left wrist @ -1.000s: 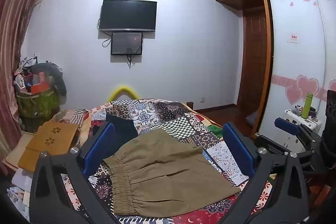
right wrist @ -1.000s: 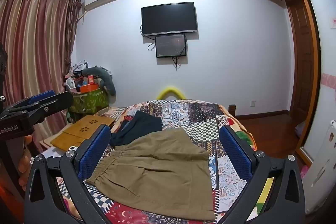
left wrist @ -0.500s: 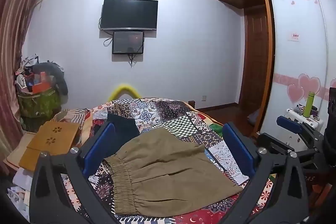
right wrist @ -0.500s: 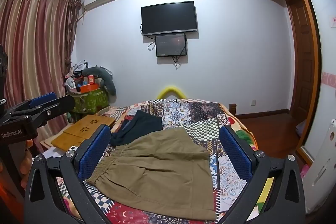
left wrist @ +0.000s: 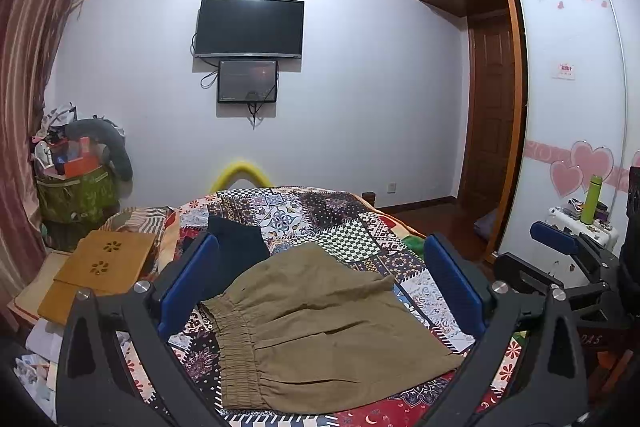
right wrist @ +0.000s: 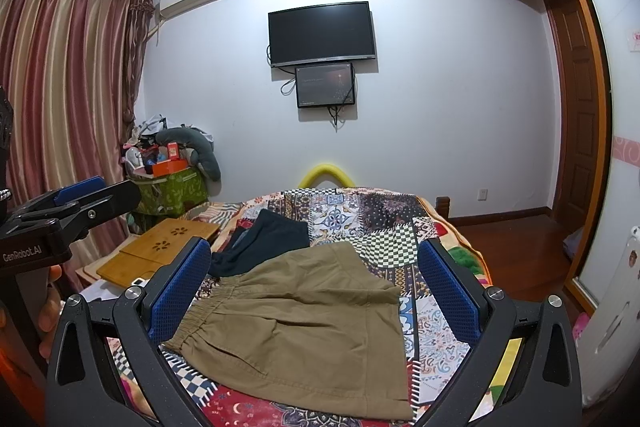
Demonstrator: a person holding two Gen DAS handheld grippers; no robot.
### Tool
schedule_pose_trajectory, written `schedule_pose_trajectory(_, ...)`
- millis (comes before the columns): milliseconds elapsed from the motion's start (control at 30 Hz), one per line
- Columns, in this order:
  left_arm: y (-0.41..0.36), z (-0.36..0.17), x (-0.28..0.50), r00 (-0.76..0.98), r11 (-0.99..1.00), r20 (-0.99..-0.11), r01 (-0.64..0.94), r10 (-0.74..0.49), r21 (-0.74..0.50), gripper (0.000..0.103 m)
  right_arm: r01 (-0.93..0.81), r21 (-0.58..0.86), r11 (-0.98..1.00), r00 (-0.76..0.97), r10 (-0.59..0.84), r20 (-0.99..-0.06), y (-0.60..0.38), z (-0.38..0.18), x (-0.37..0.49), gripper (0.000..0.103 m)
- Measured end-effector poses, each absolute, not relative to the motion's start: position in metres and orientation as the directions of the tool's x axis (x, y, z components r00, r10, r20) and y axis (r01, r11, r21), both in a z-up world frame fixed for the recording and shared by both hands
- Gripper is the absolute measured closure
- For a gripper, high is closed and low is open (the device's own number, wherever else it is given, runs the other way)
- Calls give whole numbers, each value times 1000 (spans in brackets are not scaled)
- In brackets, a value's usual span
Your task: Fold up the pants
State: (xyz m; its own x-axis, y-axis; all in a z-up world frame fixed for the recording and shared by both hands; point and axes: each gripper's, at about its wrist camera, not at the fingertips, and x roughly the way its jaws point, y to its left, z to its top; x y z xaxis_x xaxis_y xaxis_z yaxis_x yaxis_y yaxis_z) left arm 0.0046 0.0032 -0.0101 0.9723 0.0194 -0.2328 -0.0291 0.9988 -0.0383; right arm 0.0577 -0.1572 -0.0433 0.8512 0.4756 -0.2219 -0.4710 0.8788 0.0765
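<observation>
Lying flat on the patchwork bedspread [left wrist: 344, 219], the khaki pants [left wrist: 320, 327] sit btwn & below both sets of jaws, untouched. Left gripper [left wrist: 320, 283] & right gripper [right wrist: 314, 291] both spread wide, holding nothing. A dark garment [right wrist: 268, 243] lies just beyond the pants' waistband end.

wall tv [left wrist: 251, 28] — patchwork quilt [left wrist: 320, 215]

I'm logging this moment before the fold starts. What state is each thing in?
Left gripper: open, empty.
Right gripper: open, empty.
Khaki pants: lying flat on the patchwork quilt, ungripped.
Dark garment: rumpled, partly under the pants.
Television: off.
Small screen: dimly lit.
</observation>
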Motion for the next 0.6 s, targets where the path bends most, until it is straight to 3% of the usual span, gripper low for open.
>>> schedule_pose_trajectory(600, 2, -8, 8, 971, 999, -238, -26, 17, -37, 0, -468, 79, 880, 853, 473, -222, -159, -44, 61, 0)
